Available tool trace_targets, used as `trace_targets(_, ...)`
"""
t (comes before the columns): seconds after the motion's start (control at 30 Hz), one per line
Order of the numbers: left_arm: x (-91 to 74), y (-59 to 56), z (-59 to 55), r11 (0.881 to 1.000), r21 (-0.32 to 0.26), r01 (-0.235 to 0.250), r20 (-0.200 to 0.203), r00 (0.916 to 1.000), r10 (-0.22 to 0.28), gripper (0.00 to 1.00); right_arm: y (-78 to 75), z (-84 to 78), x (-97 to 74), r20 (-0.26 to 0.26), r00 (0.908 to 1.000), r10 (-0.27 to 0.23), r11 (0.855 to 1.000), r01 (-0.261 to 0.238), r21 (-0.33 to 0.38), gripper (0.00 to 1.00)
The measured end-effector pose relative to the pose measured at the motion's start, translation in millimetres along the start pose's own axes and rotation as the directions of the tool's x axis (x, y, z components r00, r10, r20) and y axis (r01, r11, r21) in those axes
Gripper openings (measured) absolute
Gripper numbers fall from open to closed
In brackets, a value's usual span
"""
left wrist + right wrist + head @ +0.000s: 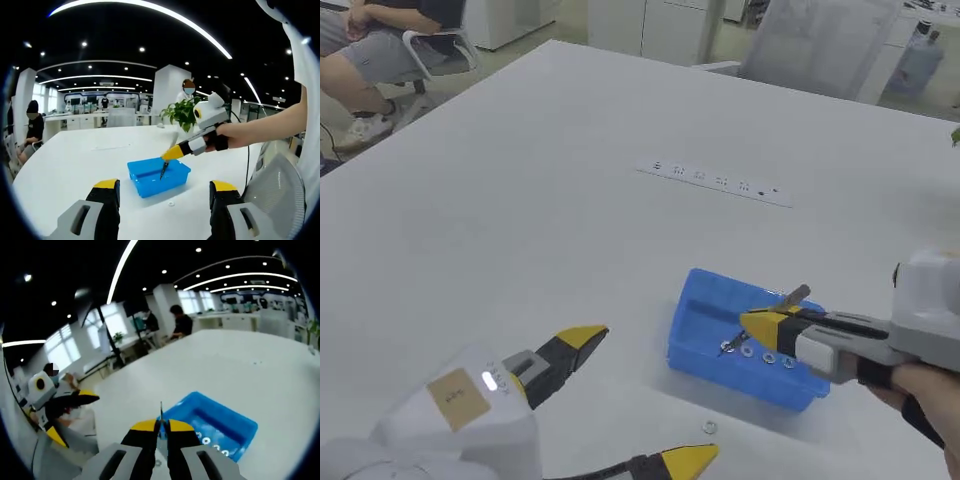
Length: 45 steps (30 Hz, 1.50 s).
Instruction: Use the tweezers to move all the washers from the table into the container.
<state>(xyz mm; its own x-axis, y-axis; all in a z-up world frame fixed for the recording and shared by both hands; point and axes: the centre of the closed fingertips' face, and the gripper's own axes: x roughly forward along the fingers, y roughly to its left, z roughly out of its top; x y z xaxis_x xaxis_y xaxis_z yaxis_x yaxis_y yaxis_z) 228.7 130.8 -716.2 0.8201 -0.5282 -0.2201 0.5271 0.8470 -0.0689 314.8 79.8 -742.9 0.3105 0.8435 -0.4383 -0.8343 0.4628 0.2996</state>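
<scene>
A blue container (705,305) stands on the white table, with several washers (769,357) along its near wall. My right gripper (760,325) comes in from the right, shut on the tweezers (732,341). Their tips point down into the container beside a washer; I cannot tell whether they pinch it. One washer (709,428) lies on the table just in front of the container. My left gripper (645,397) hangs open at the lower left, short of the container. In the left gripper view the container (150,182), loose washer (171,203) and tweezers (164,170) lie ahead.
A flush power strip (715,182) sits in the table beyond the container. A person sits on a chair (430,45) off the table's far left corner. A potted plant (182,112) stands behind the table.
</scene>
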Motion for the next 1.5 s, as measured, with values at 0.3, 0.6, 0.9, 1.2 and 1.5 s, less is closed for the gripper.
trace_targets(0.3, 0.0, -0.6, -1.1, 1.0, 0.003, 0.003, -0.007, 1.0, -0.003, 0.73, 16.2, -46.7, 10.9, -0.126, 0.9904, 0.057, 0.998, -0.056, 0.012, 0.03)
trace_targets(0.6, 0.0, -0.7, -0.5, 1.0, 0.003, -0.001, -0.007, 1.0, 0.001, 0.73, 5.3, -62.8, 17.1, -0.18, 0.983, 0.035, 0.999, -0.038, -0.013, 0.03)
trace_targets(0.9, -0.3, 0.5, -0.4, 1.0, 0.003, -0.007, -0.007, 1.0, 0.007, 0.73, 14.6, -65.7, 19.9, -0.231, 0.9718, 0.044, 0.989, -0.075, -0.125, 0.04)
trace_targets(1.2, -0.3, -0.4, -1.1, 1.0, 0.006, -0.005, -0.011, 0.9999, 0.005, 0.73, 31.3, -74.0, 21.7, -0.314, 0.949, 0.027, 0.901, -0.159, -0.403, 0.03)
trace_targets(1.5, -0.2, -0.4, -0.8, 1.0, 0.006, -0.004, -0.009, 1.0, 0.004, 0.73, 27.4, -62.4, 22.1, -0.279, 0.9593, 0.042, 0.909, -0.153, -0.389, 0.02)
